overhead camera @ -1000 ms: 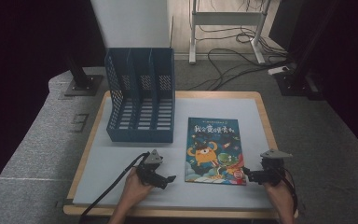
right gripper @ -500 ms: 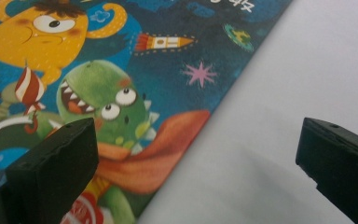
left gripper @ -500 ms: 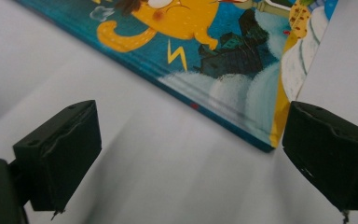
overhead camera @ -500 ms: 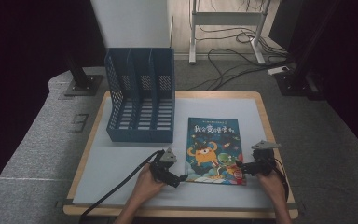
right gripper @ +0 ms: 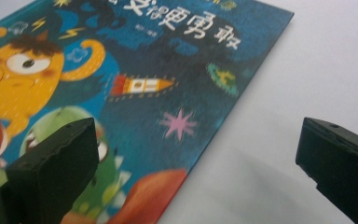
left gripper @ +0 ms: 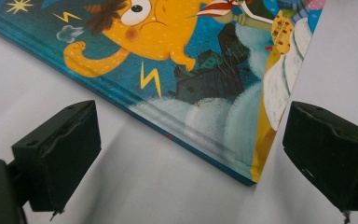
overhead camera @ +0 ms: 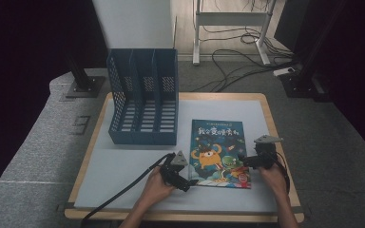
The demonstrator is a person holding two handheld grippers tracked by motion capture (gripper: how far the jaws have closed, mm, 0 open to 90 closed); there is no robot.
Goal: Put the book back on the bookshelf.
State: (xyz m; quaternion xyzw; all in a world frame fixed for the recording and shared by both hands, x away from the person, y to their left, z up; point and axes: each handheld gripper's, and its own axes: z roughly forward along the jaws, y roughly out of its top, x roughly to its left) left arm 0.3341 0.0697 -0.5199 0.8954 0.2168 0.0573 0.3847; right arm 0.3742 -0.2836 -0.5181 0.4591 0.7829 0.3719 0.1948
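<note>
Blue-covered picture book (overhead camera: 217,153) is lying flat on the bench (overhead camera: 123,166) while both tools, jaws spread, are closing on it. Left tool (overhead camera: 186,183) is straddling the book's near left corner, right tool (overhead camera: 242,159) its right edge; next, I judge, each needs to pinch the cover to lift it.

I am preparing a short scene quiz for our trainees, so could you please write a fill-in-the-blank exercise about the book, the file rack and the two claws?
1. The picture book lies flat on the ____ table mat.
2. The file rack left of the book is ____ in colour.
3. Both the left claw and the right claw have their jaws ____.
4. The rack has ____ compartments.

Missing words: white; blue; open; three
</note>
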